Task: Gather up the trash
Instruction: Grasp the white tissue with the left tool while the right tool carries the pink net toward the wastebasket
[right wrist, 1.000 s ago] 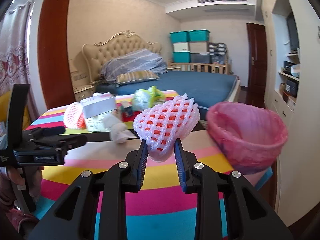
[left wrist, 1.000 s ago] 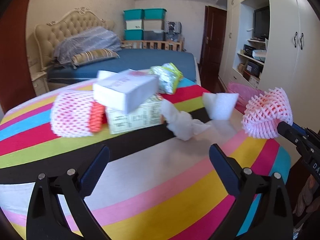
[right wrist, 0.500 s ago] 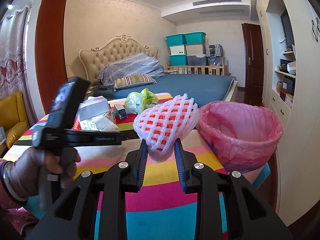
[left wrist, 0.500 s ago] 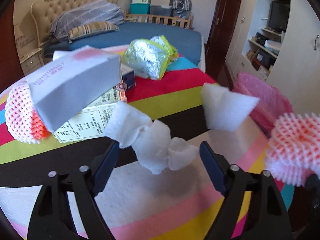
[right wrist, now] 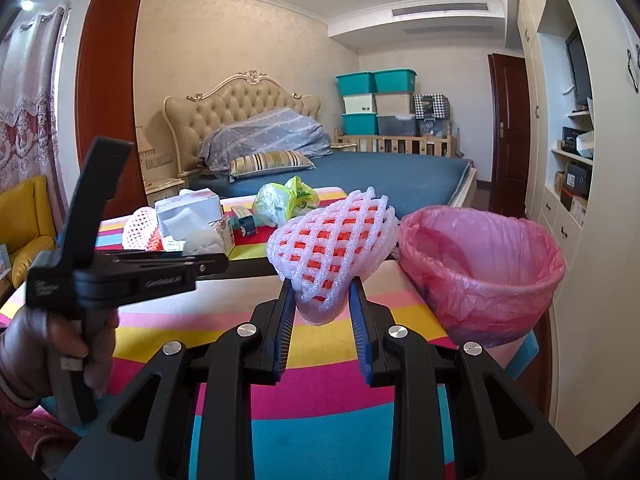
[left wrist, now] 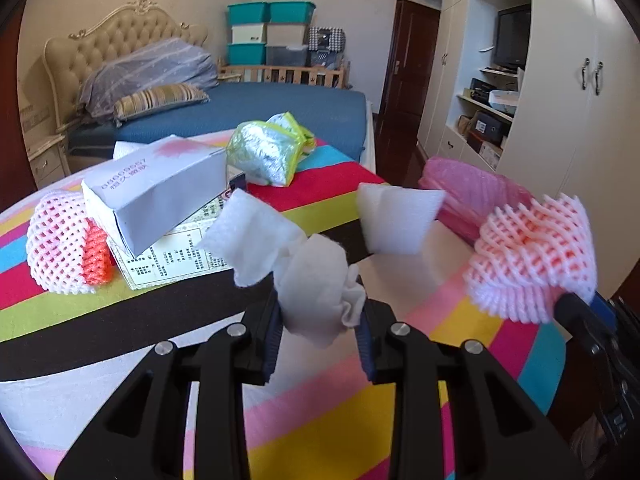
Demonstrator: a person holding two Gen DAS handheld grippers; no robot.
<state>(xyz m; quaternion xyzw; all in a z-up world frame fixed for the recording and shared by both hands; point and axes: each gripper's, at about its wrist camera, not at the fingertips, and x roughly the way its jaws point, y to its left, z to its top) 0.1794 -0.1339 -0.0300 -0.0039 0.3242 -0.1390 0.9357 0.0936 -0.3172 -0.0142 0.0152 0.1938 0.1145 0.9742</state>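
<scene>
The left gripper has just been closing and now clamps its fingers on the crumpled white paper tissue, near the middle of the striped surface. The right gripper holds its fingers pinched on the pink foam fruit net, with the pink-lined waste bin at its two o'clock, probably so both loads can drop in together. More litter lies at ten o'clock.
</scene>
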